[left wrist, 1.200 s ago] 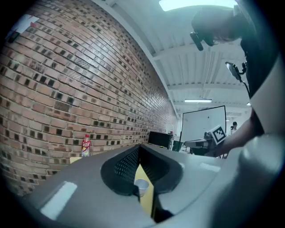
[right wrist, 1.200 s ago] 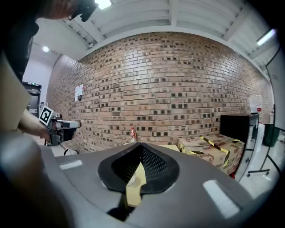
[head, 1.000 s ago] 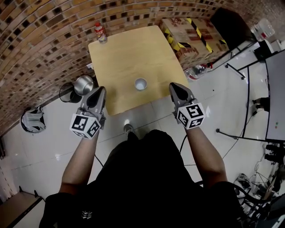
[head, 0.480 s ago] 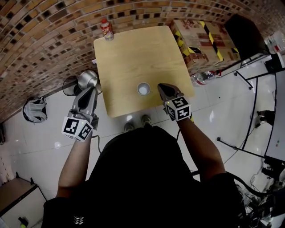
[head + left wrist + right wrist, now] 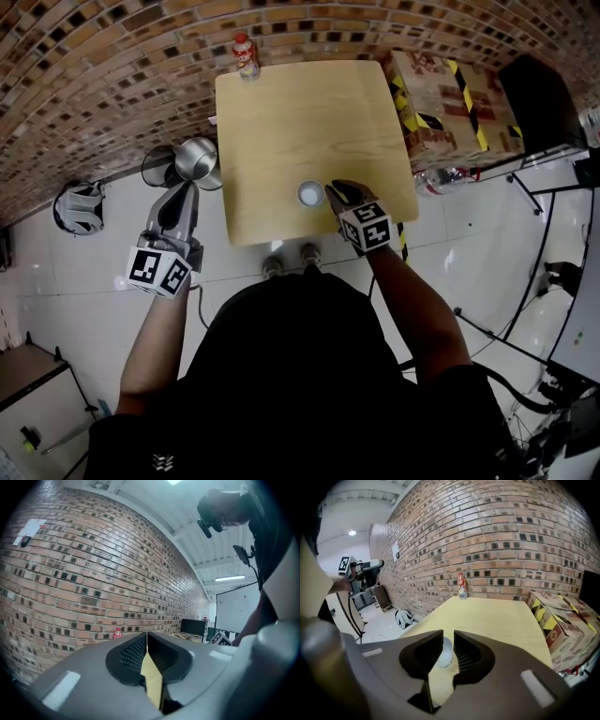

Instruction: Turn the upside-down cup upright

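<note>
The cup (image 5: pixel 310 193) sits mouth-down near the front edge of the wooden table (image 5: pixel 281 112). It's a small, pale, see-through tumbler with its flat base facing up. The right gripper (image 5: pixel 334 193) is just beside it, its jaws just opening to a narrow gap. The cup shows through that gap, not pinched. The left gripper (image 5: pixel 188 191) hangs off the table's left side, jaws closed together on nothing.
</note>
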`<action>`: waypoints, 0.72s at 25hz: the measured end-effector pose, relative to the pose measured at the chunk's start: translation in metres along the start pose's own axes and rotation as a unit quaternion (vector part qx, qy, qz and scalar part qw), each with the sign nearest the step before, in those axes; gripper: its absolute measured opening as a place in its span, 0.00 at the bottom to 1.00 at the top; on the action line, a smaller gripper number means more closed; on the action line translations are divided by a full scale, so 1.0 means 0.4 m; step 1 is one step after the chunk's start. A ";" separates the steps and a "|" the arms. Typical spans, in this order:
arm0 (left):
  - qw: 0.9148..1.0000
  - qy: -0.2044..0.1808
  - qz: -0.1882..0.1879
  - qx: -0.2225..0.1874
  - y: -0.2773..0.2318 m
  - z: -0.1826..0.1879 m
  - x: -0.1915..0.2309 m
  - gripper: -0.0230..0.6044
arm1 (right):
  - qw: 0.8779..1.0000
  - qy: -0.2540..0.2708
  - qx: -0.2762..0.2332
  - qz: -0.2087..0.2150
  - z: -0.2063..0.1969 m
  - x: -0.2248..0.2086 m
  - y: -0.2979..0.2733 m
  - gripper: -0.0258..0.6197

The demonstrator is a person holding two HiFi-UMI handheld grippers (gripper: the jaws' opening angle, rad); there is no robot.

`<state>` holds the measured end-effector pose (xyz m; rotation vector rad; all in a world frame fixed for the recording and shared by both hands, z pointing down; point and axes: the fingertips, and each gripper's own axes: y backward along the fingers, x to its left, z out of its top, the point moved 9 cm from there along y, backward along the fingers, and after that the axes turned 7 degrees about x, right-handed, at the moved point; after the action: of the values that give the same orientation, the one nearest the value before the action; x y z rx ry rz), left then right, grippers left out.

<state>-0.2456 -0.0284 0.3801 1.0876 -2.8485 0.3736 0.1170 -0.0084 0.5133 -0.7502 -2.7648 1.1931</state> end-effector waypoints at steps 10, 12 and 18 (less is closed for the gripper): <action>1.000 -0.004 0.025 0.003 0.024 0.015 -0.008 0.05 | 0.994 -0.017 0.104 0.019 -0.022 0.000 -0.092 0.18; 0.999 -0.007 0.032 0.004 0.033 0.018 -0.006 0.05 | 0.993 -0.020 0.116 0.016 -0.029 -0.001 -0.104 0.18; 0.999 -0.010 0.045 0.010 0.056 0.022 -0.002 0.05 | 0.988 -0.051 0.144 -0.001 -0.051 -0.016 -0.121 0.16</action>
<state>-0.2598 -0.0142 0.3670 0.9733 -2.9251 0.3995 0.1068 -0.0260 0.5621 -0.6718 -2.5809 1.6277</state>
